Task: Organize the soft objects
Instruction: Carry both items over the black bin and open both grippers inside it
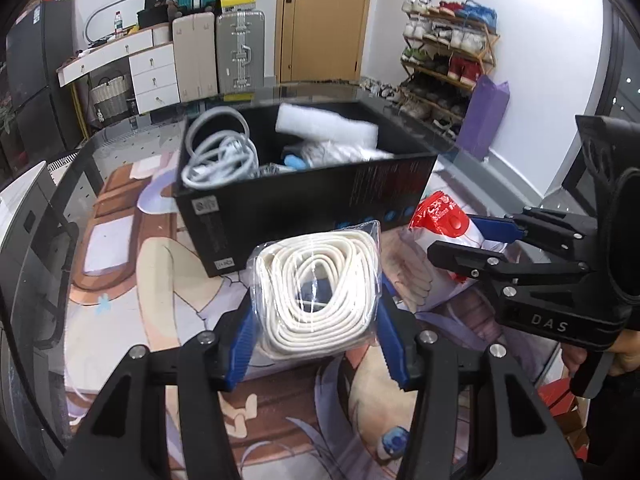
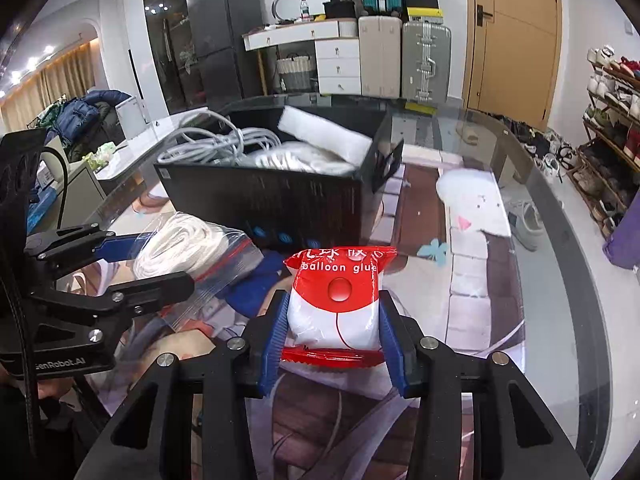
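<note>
The left claw [image 1: 316, 308] is gripping a clear bag of coiled white cord [image 1: 316, 292]; the right claw [image 2: 334, 320] is clamping a red-and-white balloon-glue packet [image 2: 336, 300]. The black open-topped box [image 1: 304, 196] is lying straight ahead of both.

The coiled white cord [image 1: 316, 300] looks matt and ribbed, sealed in a clear, glossy plastic bag [image 2: 224, 264] that creases and catches the light; the balloon glue packet [image 2: 338, 304] is shiny red-and-white film with a crimped, saw-toothed seam; the black box [image 1: 296, 204] is smooth printed card with a dull sheen; the table [image 2: 560, 248] has a reflective glass top; the gripper pads [image 1: 240, 344] are blue ridged plastic on matt black frames with bright metal screws.
</note>
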